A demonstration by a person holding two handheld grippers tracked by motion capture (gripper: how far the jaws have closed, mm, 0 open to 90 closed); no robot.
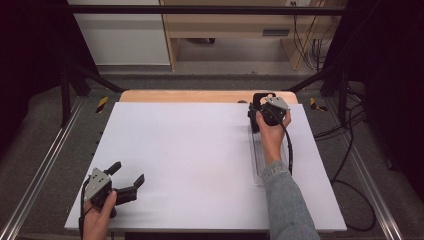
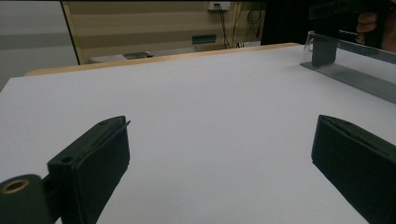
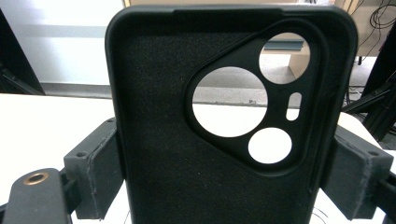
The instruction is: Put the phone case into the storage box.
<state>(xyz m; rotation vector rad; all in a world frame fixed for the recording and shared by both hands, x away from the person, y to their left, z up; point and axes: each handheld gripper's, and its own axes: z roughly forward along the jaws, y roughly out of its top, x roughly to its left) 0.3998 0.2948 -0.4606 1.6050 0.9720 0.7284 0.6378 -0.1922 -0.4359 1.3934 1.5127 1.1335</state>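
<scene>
A black phone case (image 3: 163, 140) stands upright between the pads of my right gripper (image 3: 224, 172), its inner side and camera cut-out facing the camera. The pads (image 3: 100, 179) press on both long edges, so the gripper is shut on it. In the high view the right gripper (image 1: 260, 107) holds the case (image 1: 258, 96) at the far right of the white table (image 1: 190, 150), above the far end of a clear tray (image 1: 259, 167). My left gripper (image 1: 128, 173) rests near the front left corner, jaws wide open and nothing between them (image 2: 219, 154).
The clear tray (image 2: 348, 70) runs lengthwise along the table's right side. A wooden strip (image 1: 200, 96) borders the far edge. Metal rails and black cables (image 1: 350, 165) lie on the floor to the right. Wooden furniture stands behind the table.
</scene>
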